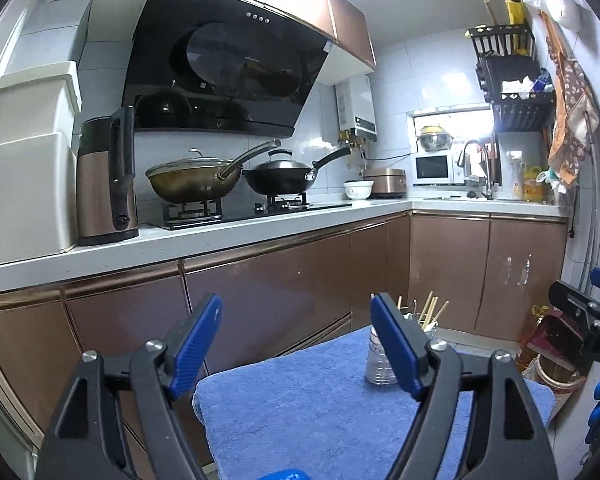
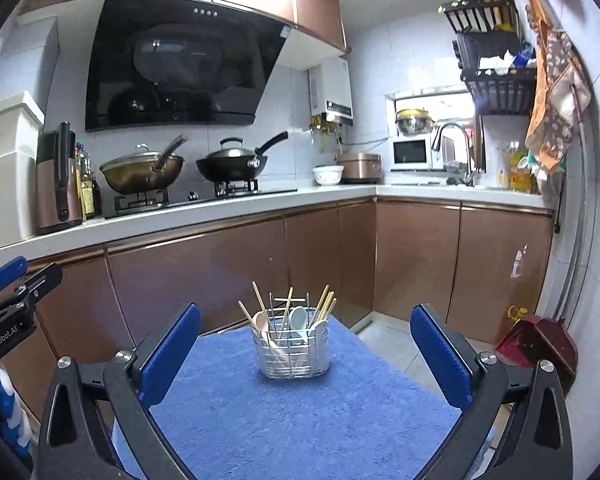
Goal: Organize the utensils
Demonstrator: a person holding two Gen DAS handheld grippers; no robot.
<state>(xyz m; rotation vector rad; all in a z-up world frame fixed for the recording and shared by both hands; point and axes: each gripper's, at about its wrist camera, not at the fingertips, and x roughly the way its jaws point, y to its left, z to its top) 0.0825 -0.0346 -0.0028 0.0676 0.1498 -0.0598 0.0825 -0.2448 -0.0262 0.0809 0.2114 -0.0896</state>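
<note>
A wire utensil holder (image 2: 294, 346) stands at the far end of a blue towel (image 2: 300, 412). It holds several wooden chopsticks (image 2: 326, 304), a pink spoon (image 2: 262, 326) and a pale blue spoon (image 2: 299, 320). My right gripper (image 2: 306, 352) is open and empty, raised above the towel with the holder ahead between its fingers. My left gripper (image 1: 296, 346) is open and empty above the towel (image 1: 308, 408). In the left wrist view the holder (image 1: 380, 360) is partly hidden behind the right finger.
A brown kitchen counter (image 2: 204, 216) runs behind, with two woks on the stove (image 2: 188, 198), a kettle (image 1: 106, 184) and a white bowl (image 2: 328, 174). The sink and microwave (image 2: 414, 154) are at the back right. A red dustpan (image 2: 536, 342) lies on the floor at right.
</note>
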